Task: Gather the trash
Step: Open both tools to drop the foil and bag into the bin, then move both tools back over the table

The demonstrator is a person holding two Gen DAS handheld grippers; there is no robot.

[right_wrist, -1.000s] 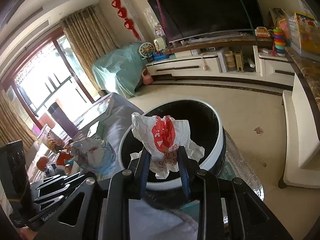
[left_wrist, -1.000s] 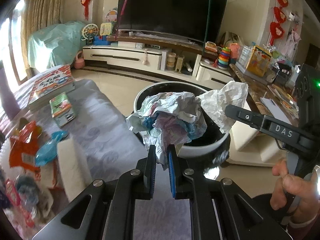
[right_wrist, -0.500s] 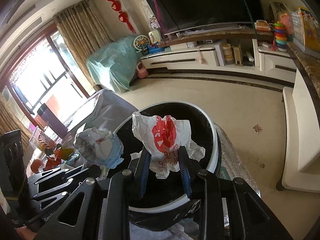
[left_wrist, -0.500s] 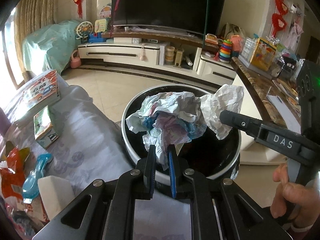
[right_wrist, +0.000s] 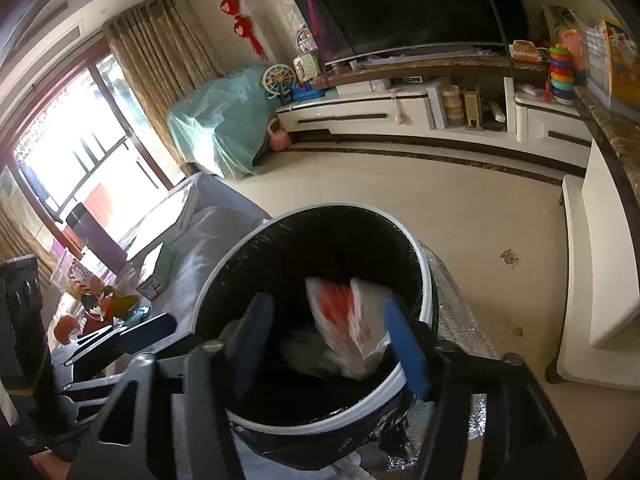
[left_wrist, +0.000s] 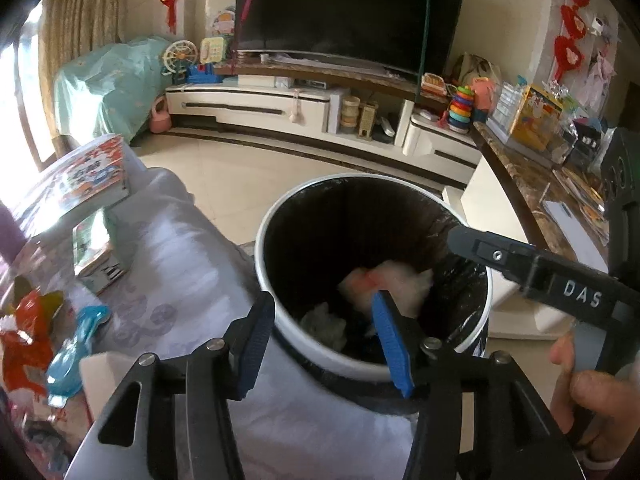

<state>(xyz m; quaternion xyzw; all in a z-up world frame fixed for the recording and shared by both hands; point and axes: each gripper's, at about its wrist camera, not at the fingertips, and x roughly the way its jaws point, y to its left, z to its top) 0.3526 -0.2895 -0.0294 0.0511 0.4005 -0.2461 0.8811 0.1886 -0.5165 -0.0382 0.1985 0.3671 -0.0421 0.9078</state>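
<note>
A round bin [left_wrist: 320, 356] with a white rim and black liner stands below both grippers. My left gripper [left_wrist: 324, 340] hangs over its near edge, jaws opening, nothing between the blue pads [left_wrist: 390, 344]. The crumpled paper wad [left_wrist: 324, 322] lies inside the bin, beside a white bag with red print [left_wrist: 384, 284]. In the right wrist view my right gripper [right_wrist: 328, 344] is over the bin [right_wrist: 320, 422] too, jaws opening. The red-printed bag [right_wrist: 348, 320] is blurred, dropping free between them without touching the pads. The right gripper's finger [left_wrist: 520, 264] reaches over the bin's right rim.
A table under a pale purple cloth [left_wrist: 180, 272] borders the bin's left side, with books [left_wrist: 88, 184], an orange wrapper [left_wrist: 24, 340] and a blue wrapper [left_wrist: 76, 344]. A marble counter [left_wrist: 520, 176] runs along the right. Tiled floor and a TV stand [left_wrist: 280, 108] lie beyond.
Both grippers opened. The paper wad left the left jaws and the red-printed bag left the right jaws; both dropped into the bin.
</note>
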